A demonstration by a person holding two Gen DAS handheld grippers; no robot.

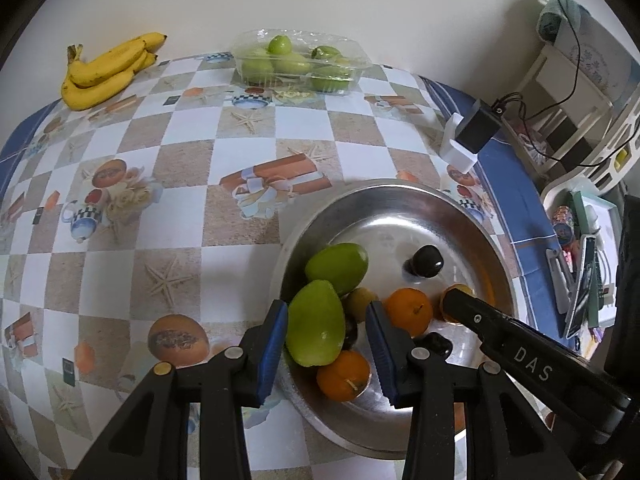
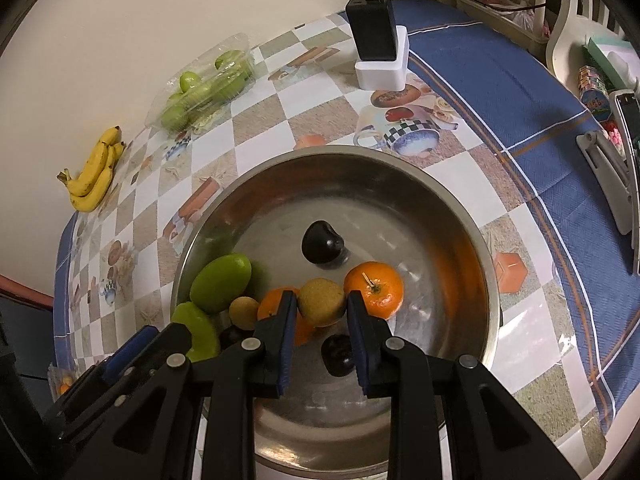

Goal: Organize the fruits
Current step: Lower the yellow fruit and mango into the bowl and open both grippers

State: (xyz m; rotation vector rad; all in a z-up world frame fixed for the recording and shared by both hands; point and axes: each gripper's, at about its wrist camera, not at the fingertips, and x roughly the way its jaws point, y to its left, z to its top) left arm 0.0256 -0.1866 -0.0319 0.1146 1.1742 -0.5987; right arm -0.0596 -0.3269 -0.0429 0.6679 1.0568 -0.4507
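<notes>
Steel bowl (image 1: 404, 200): mango (image 1: 316, 328) between left jaws.

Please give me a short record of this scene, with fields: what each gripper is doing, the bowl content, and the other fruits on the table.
left gripper: open, fingers either side of a green mango-shaped fruit
right gripper: open, fingers around a yellowish-brown round fruit
round steel bowl: green fruits, oranges, dark fruits
yellow banana bunch: on tablecloth, by the wall
clear plastic tray of green fruits: by the wall
</notes>
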